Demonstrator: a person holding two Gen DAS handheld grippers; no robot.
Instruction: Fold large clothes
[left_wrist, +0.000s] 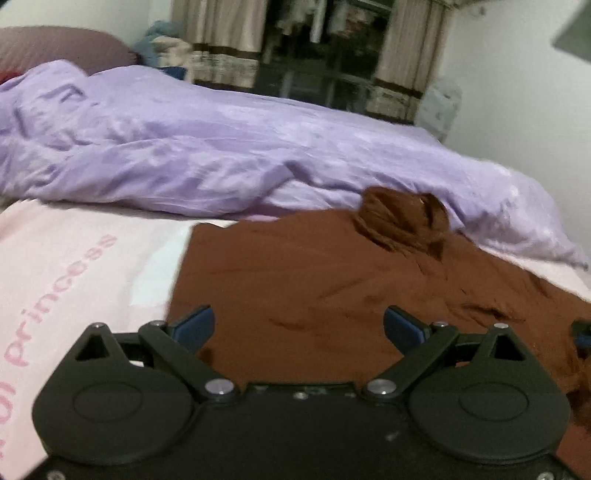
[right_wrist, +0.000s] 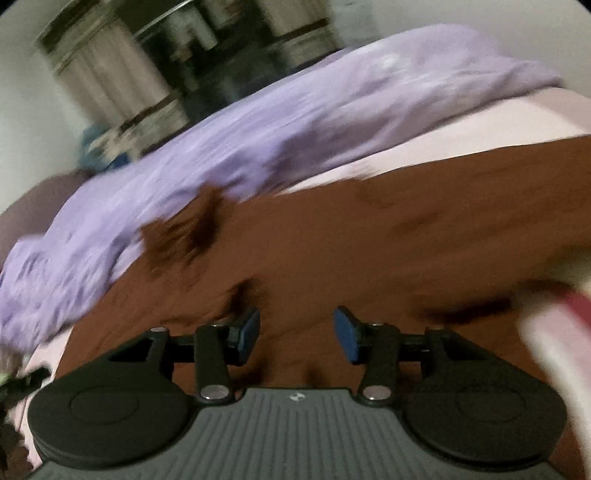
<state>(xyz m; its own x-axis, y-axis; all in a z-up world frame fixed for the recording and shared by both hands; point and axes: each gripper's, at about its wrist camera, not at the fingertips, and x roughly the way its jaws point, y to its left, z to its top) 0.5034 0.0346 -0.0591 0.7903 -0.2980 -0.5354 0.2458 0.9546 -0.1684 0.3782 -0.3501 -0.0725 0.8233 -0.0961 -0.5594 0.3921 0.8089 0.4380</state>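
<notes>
A large brown garment (left_wrist: 314, 266) lies spread on the bed, mostly flat, with a bunched-up lump (left_wrist: 399, 221) at its far edge against the duvet. My left gripper (left_wrist: 299, 325) hovers over the garment's near left part. Its blue pads (left_wrist: 197, 325) stand wide apart with nothing pinched between them. In the tilted, blurred right wrist view, the same brown garment (right_wrist: 369, 240) fills the middle and the lump (right_wrist: 181, 236) shows at the left. My right gripper (right_wrist: 297, 334) is open just above the cloth, with a clear gap between its blue pads (right_wrist: 347, 336).
A crumpled purple duvet (left_wrist: 184, 147) lies along the far side of the bed. The pink sheet (left_wrist: 74, 266) with "princess" lettering is bare at the left. Curtains and a dark closet (left_wrist: 325, 55) stand behind. A blurred white and red shape (right_wrist: 554, 332) crosses the right edge.
</notes>
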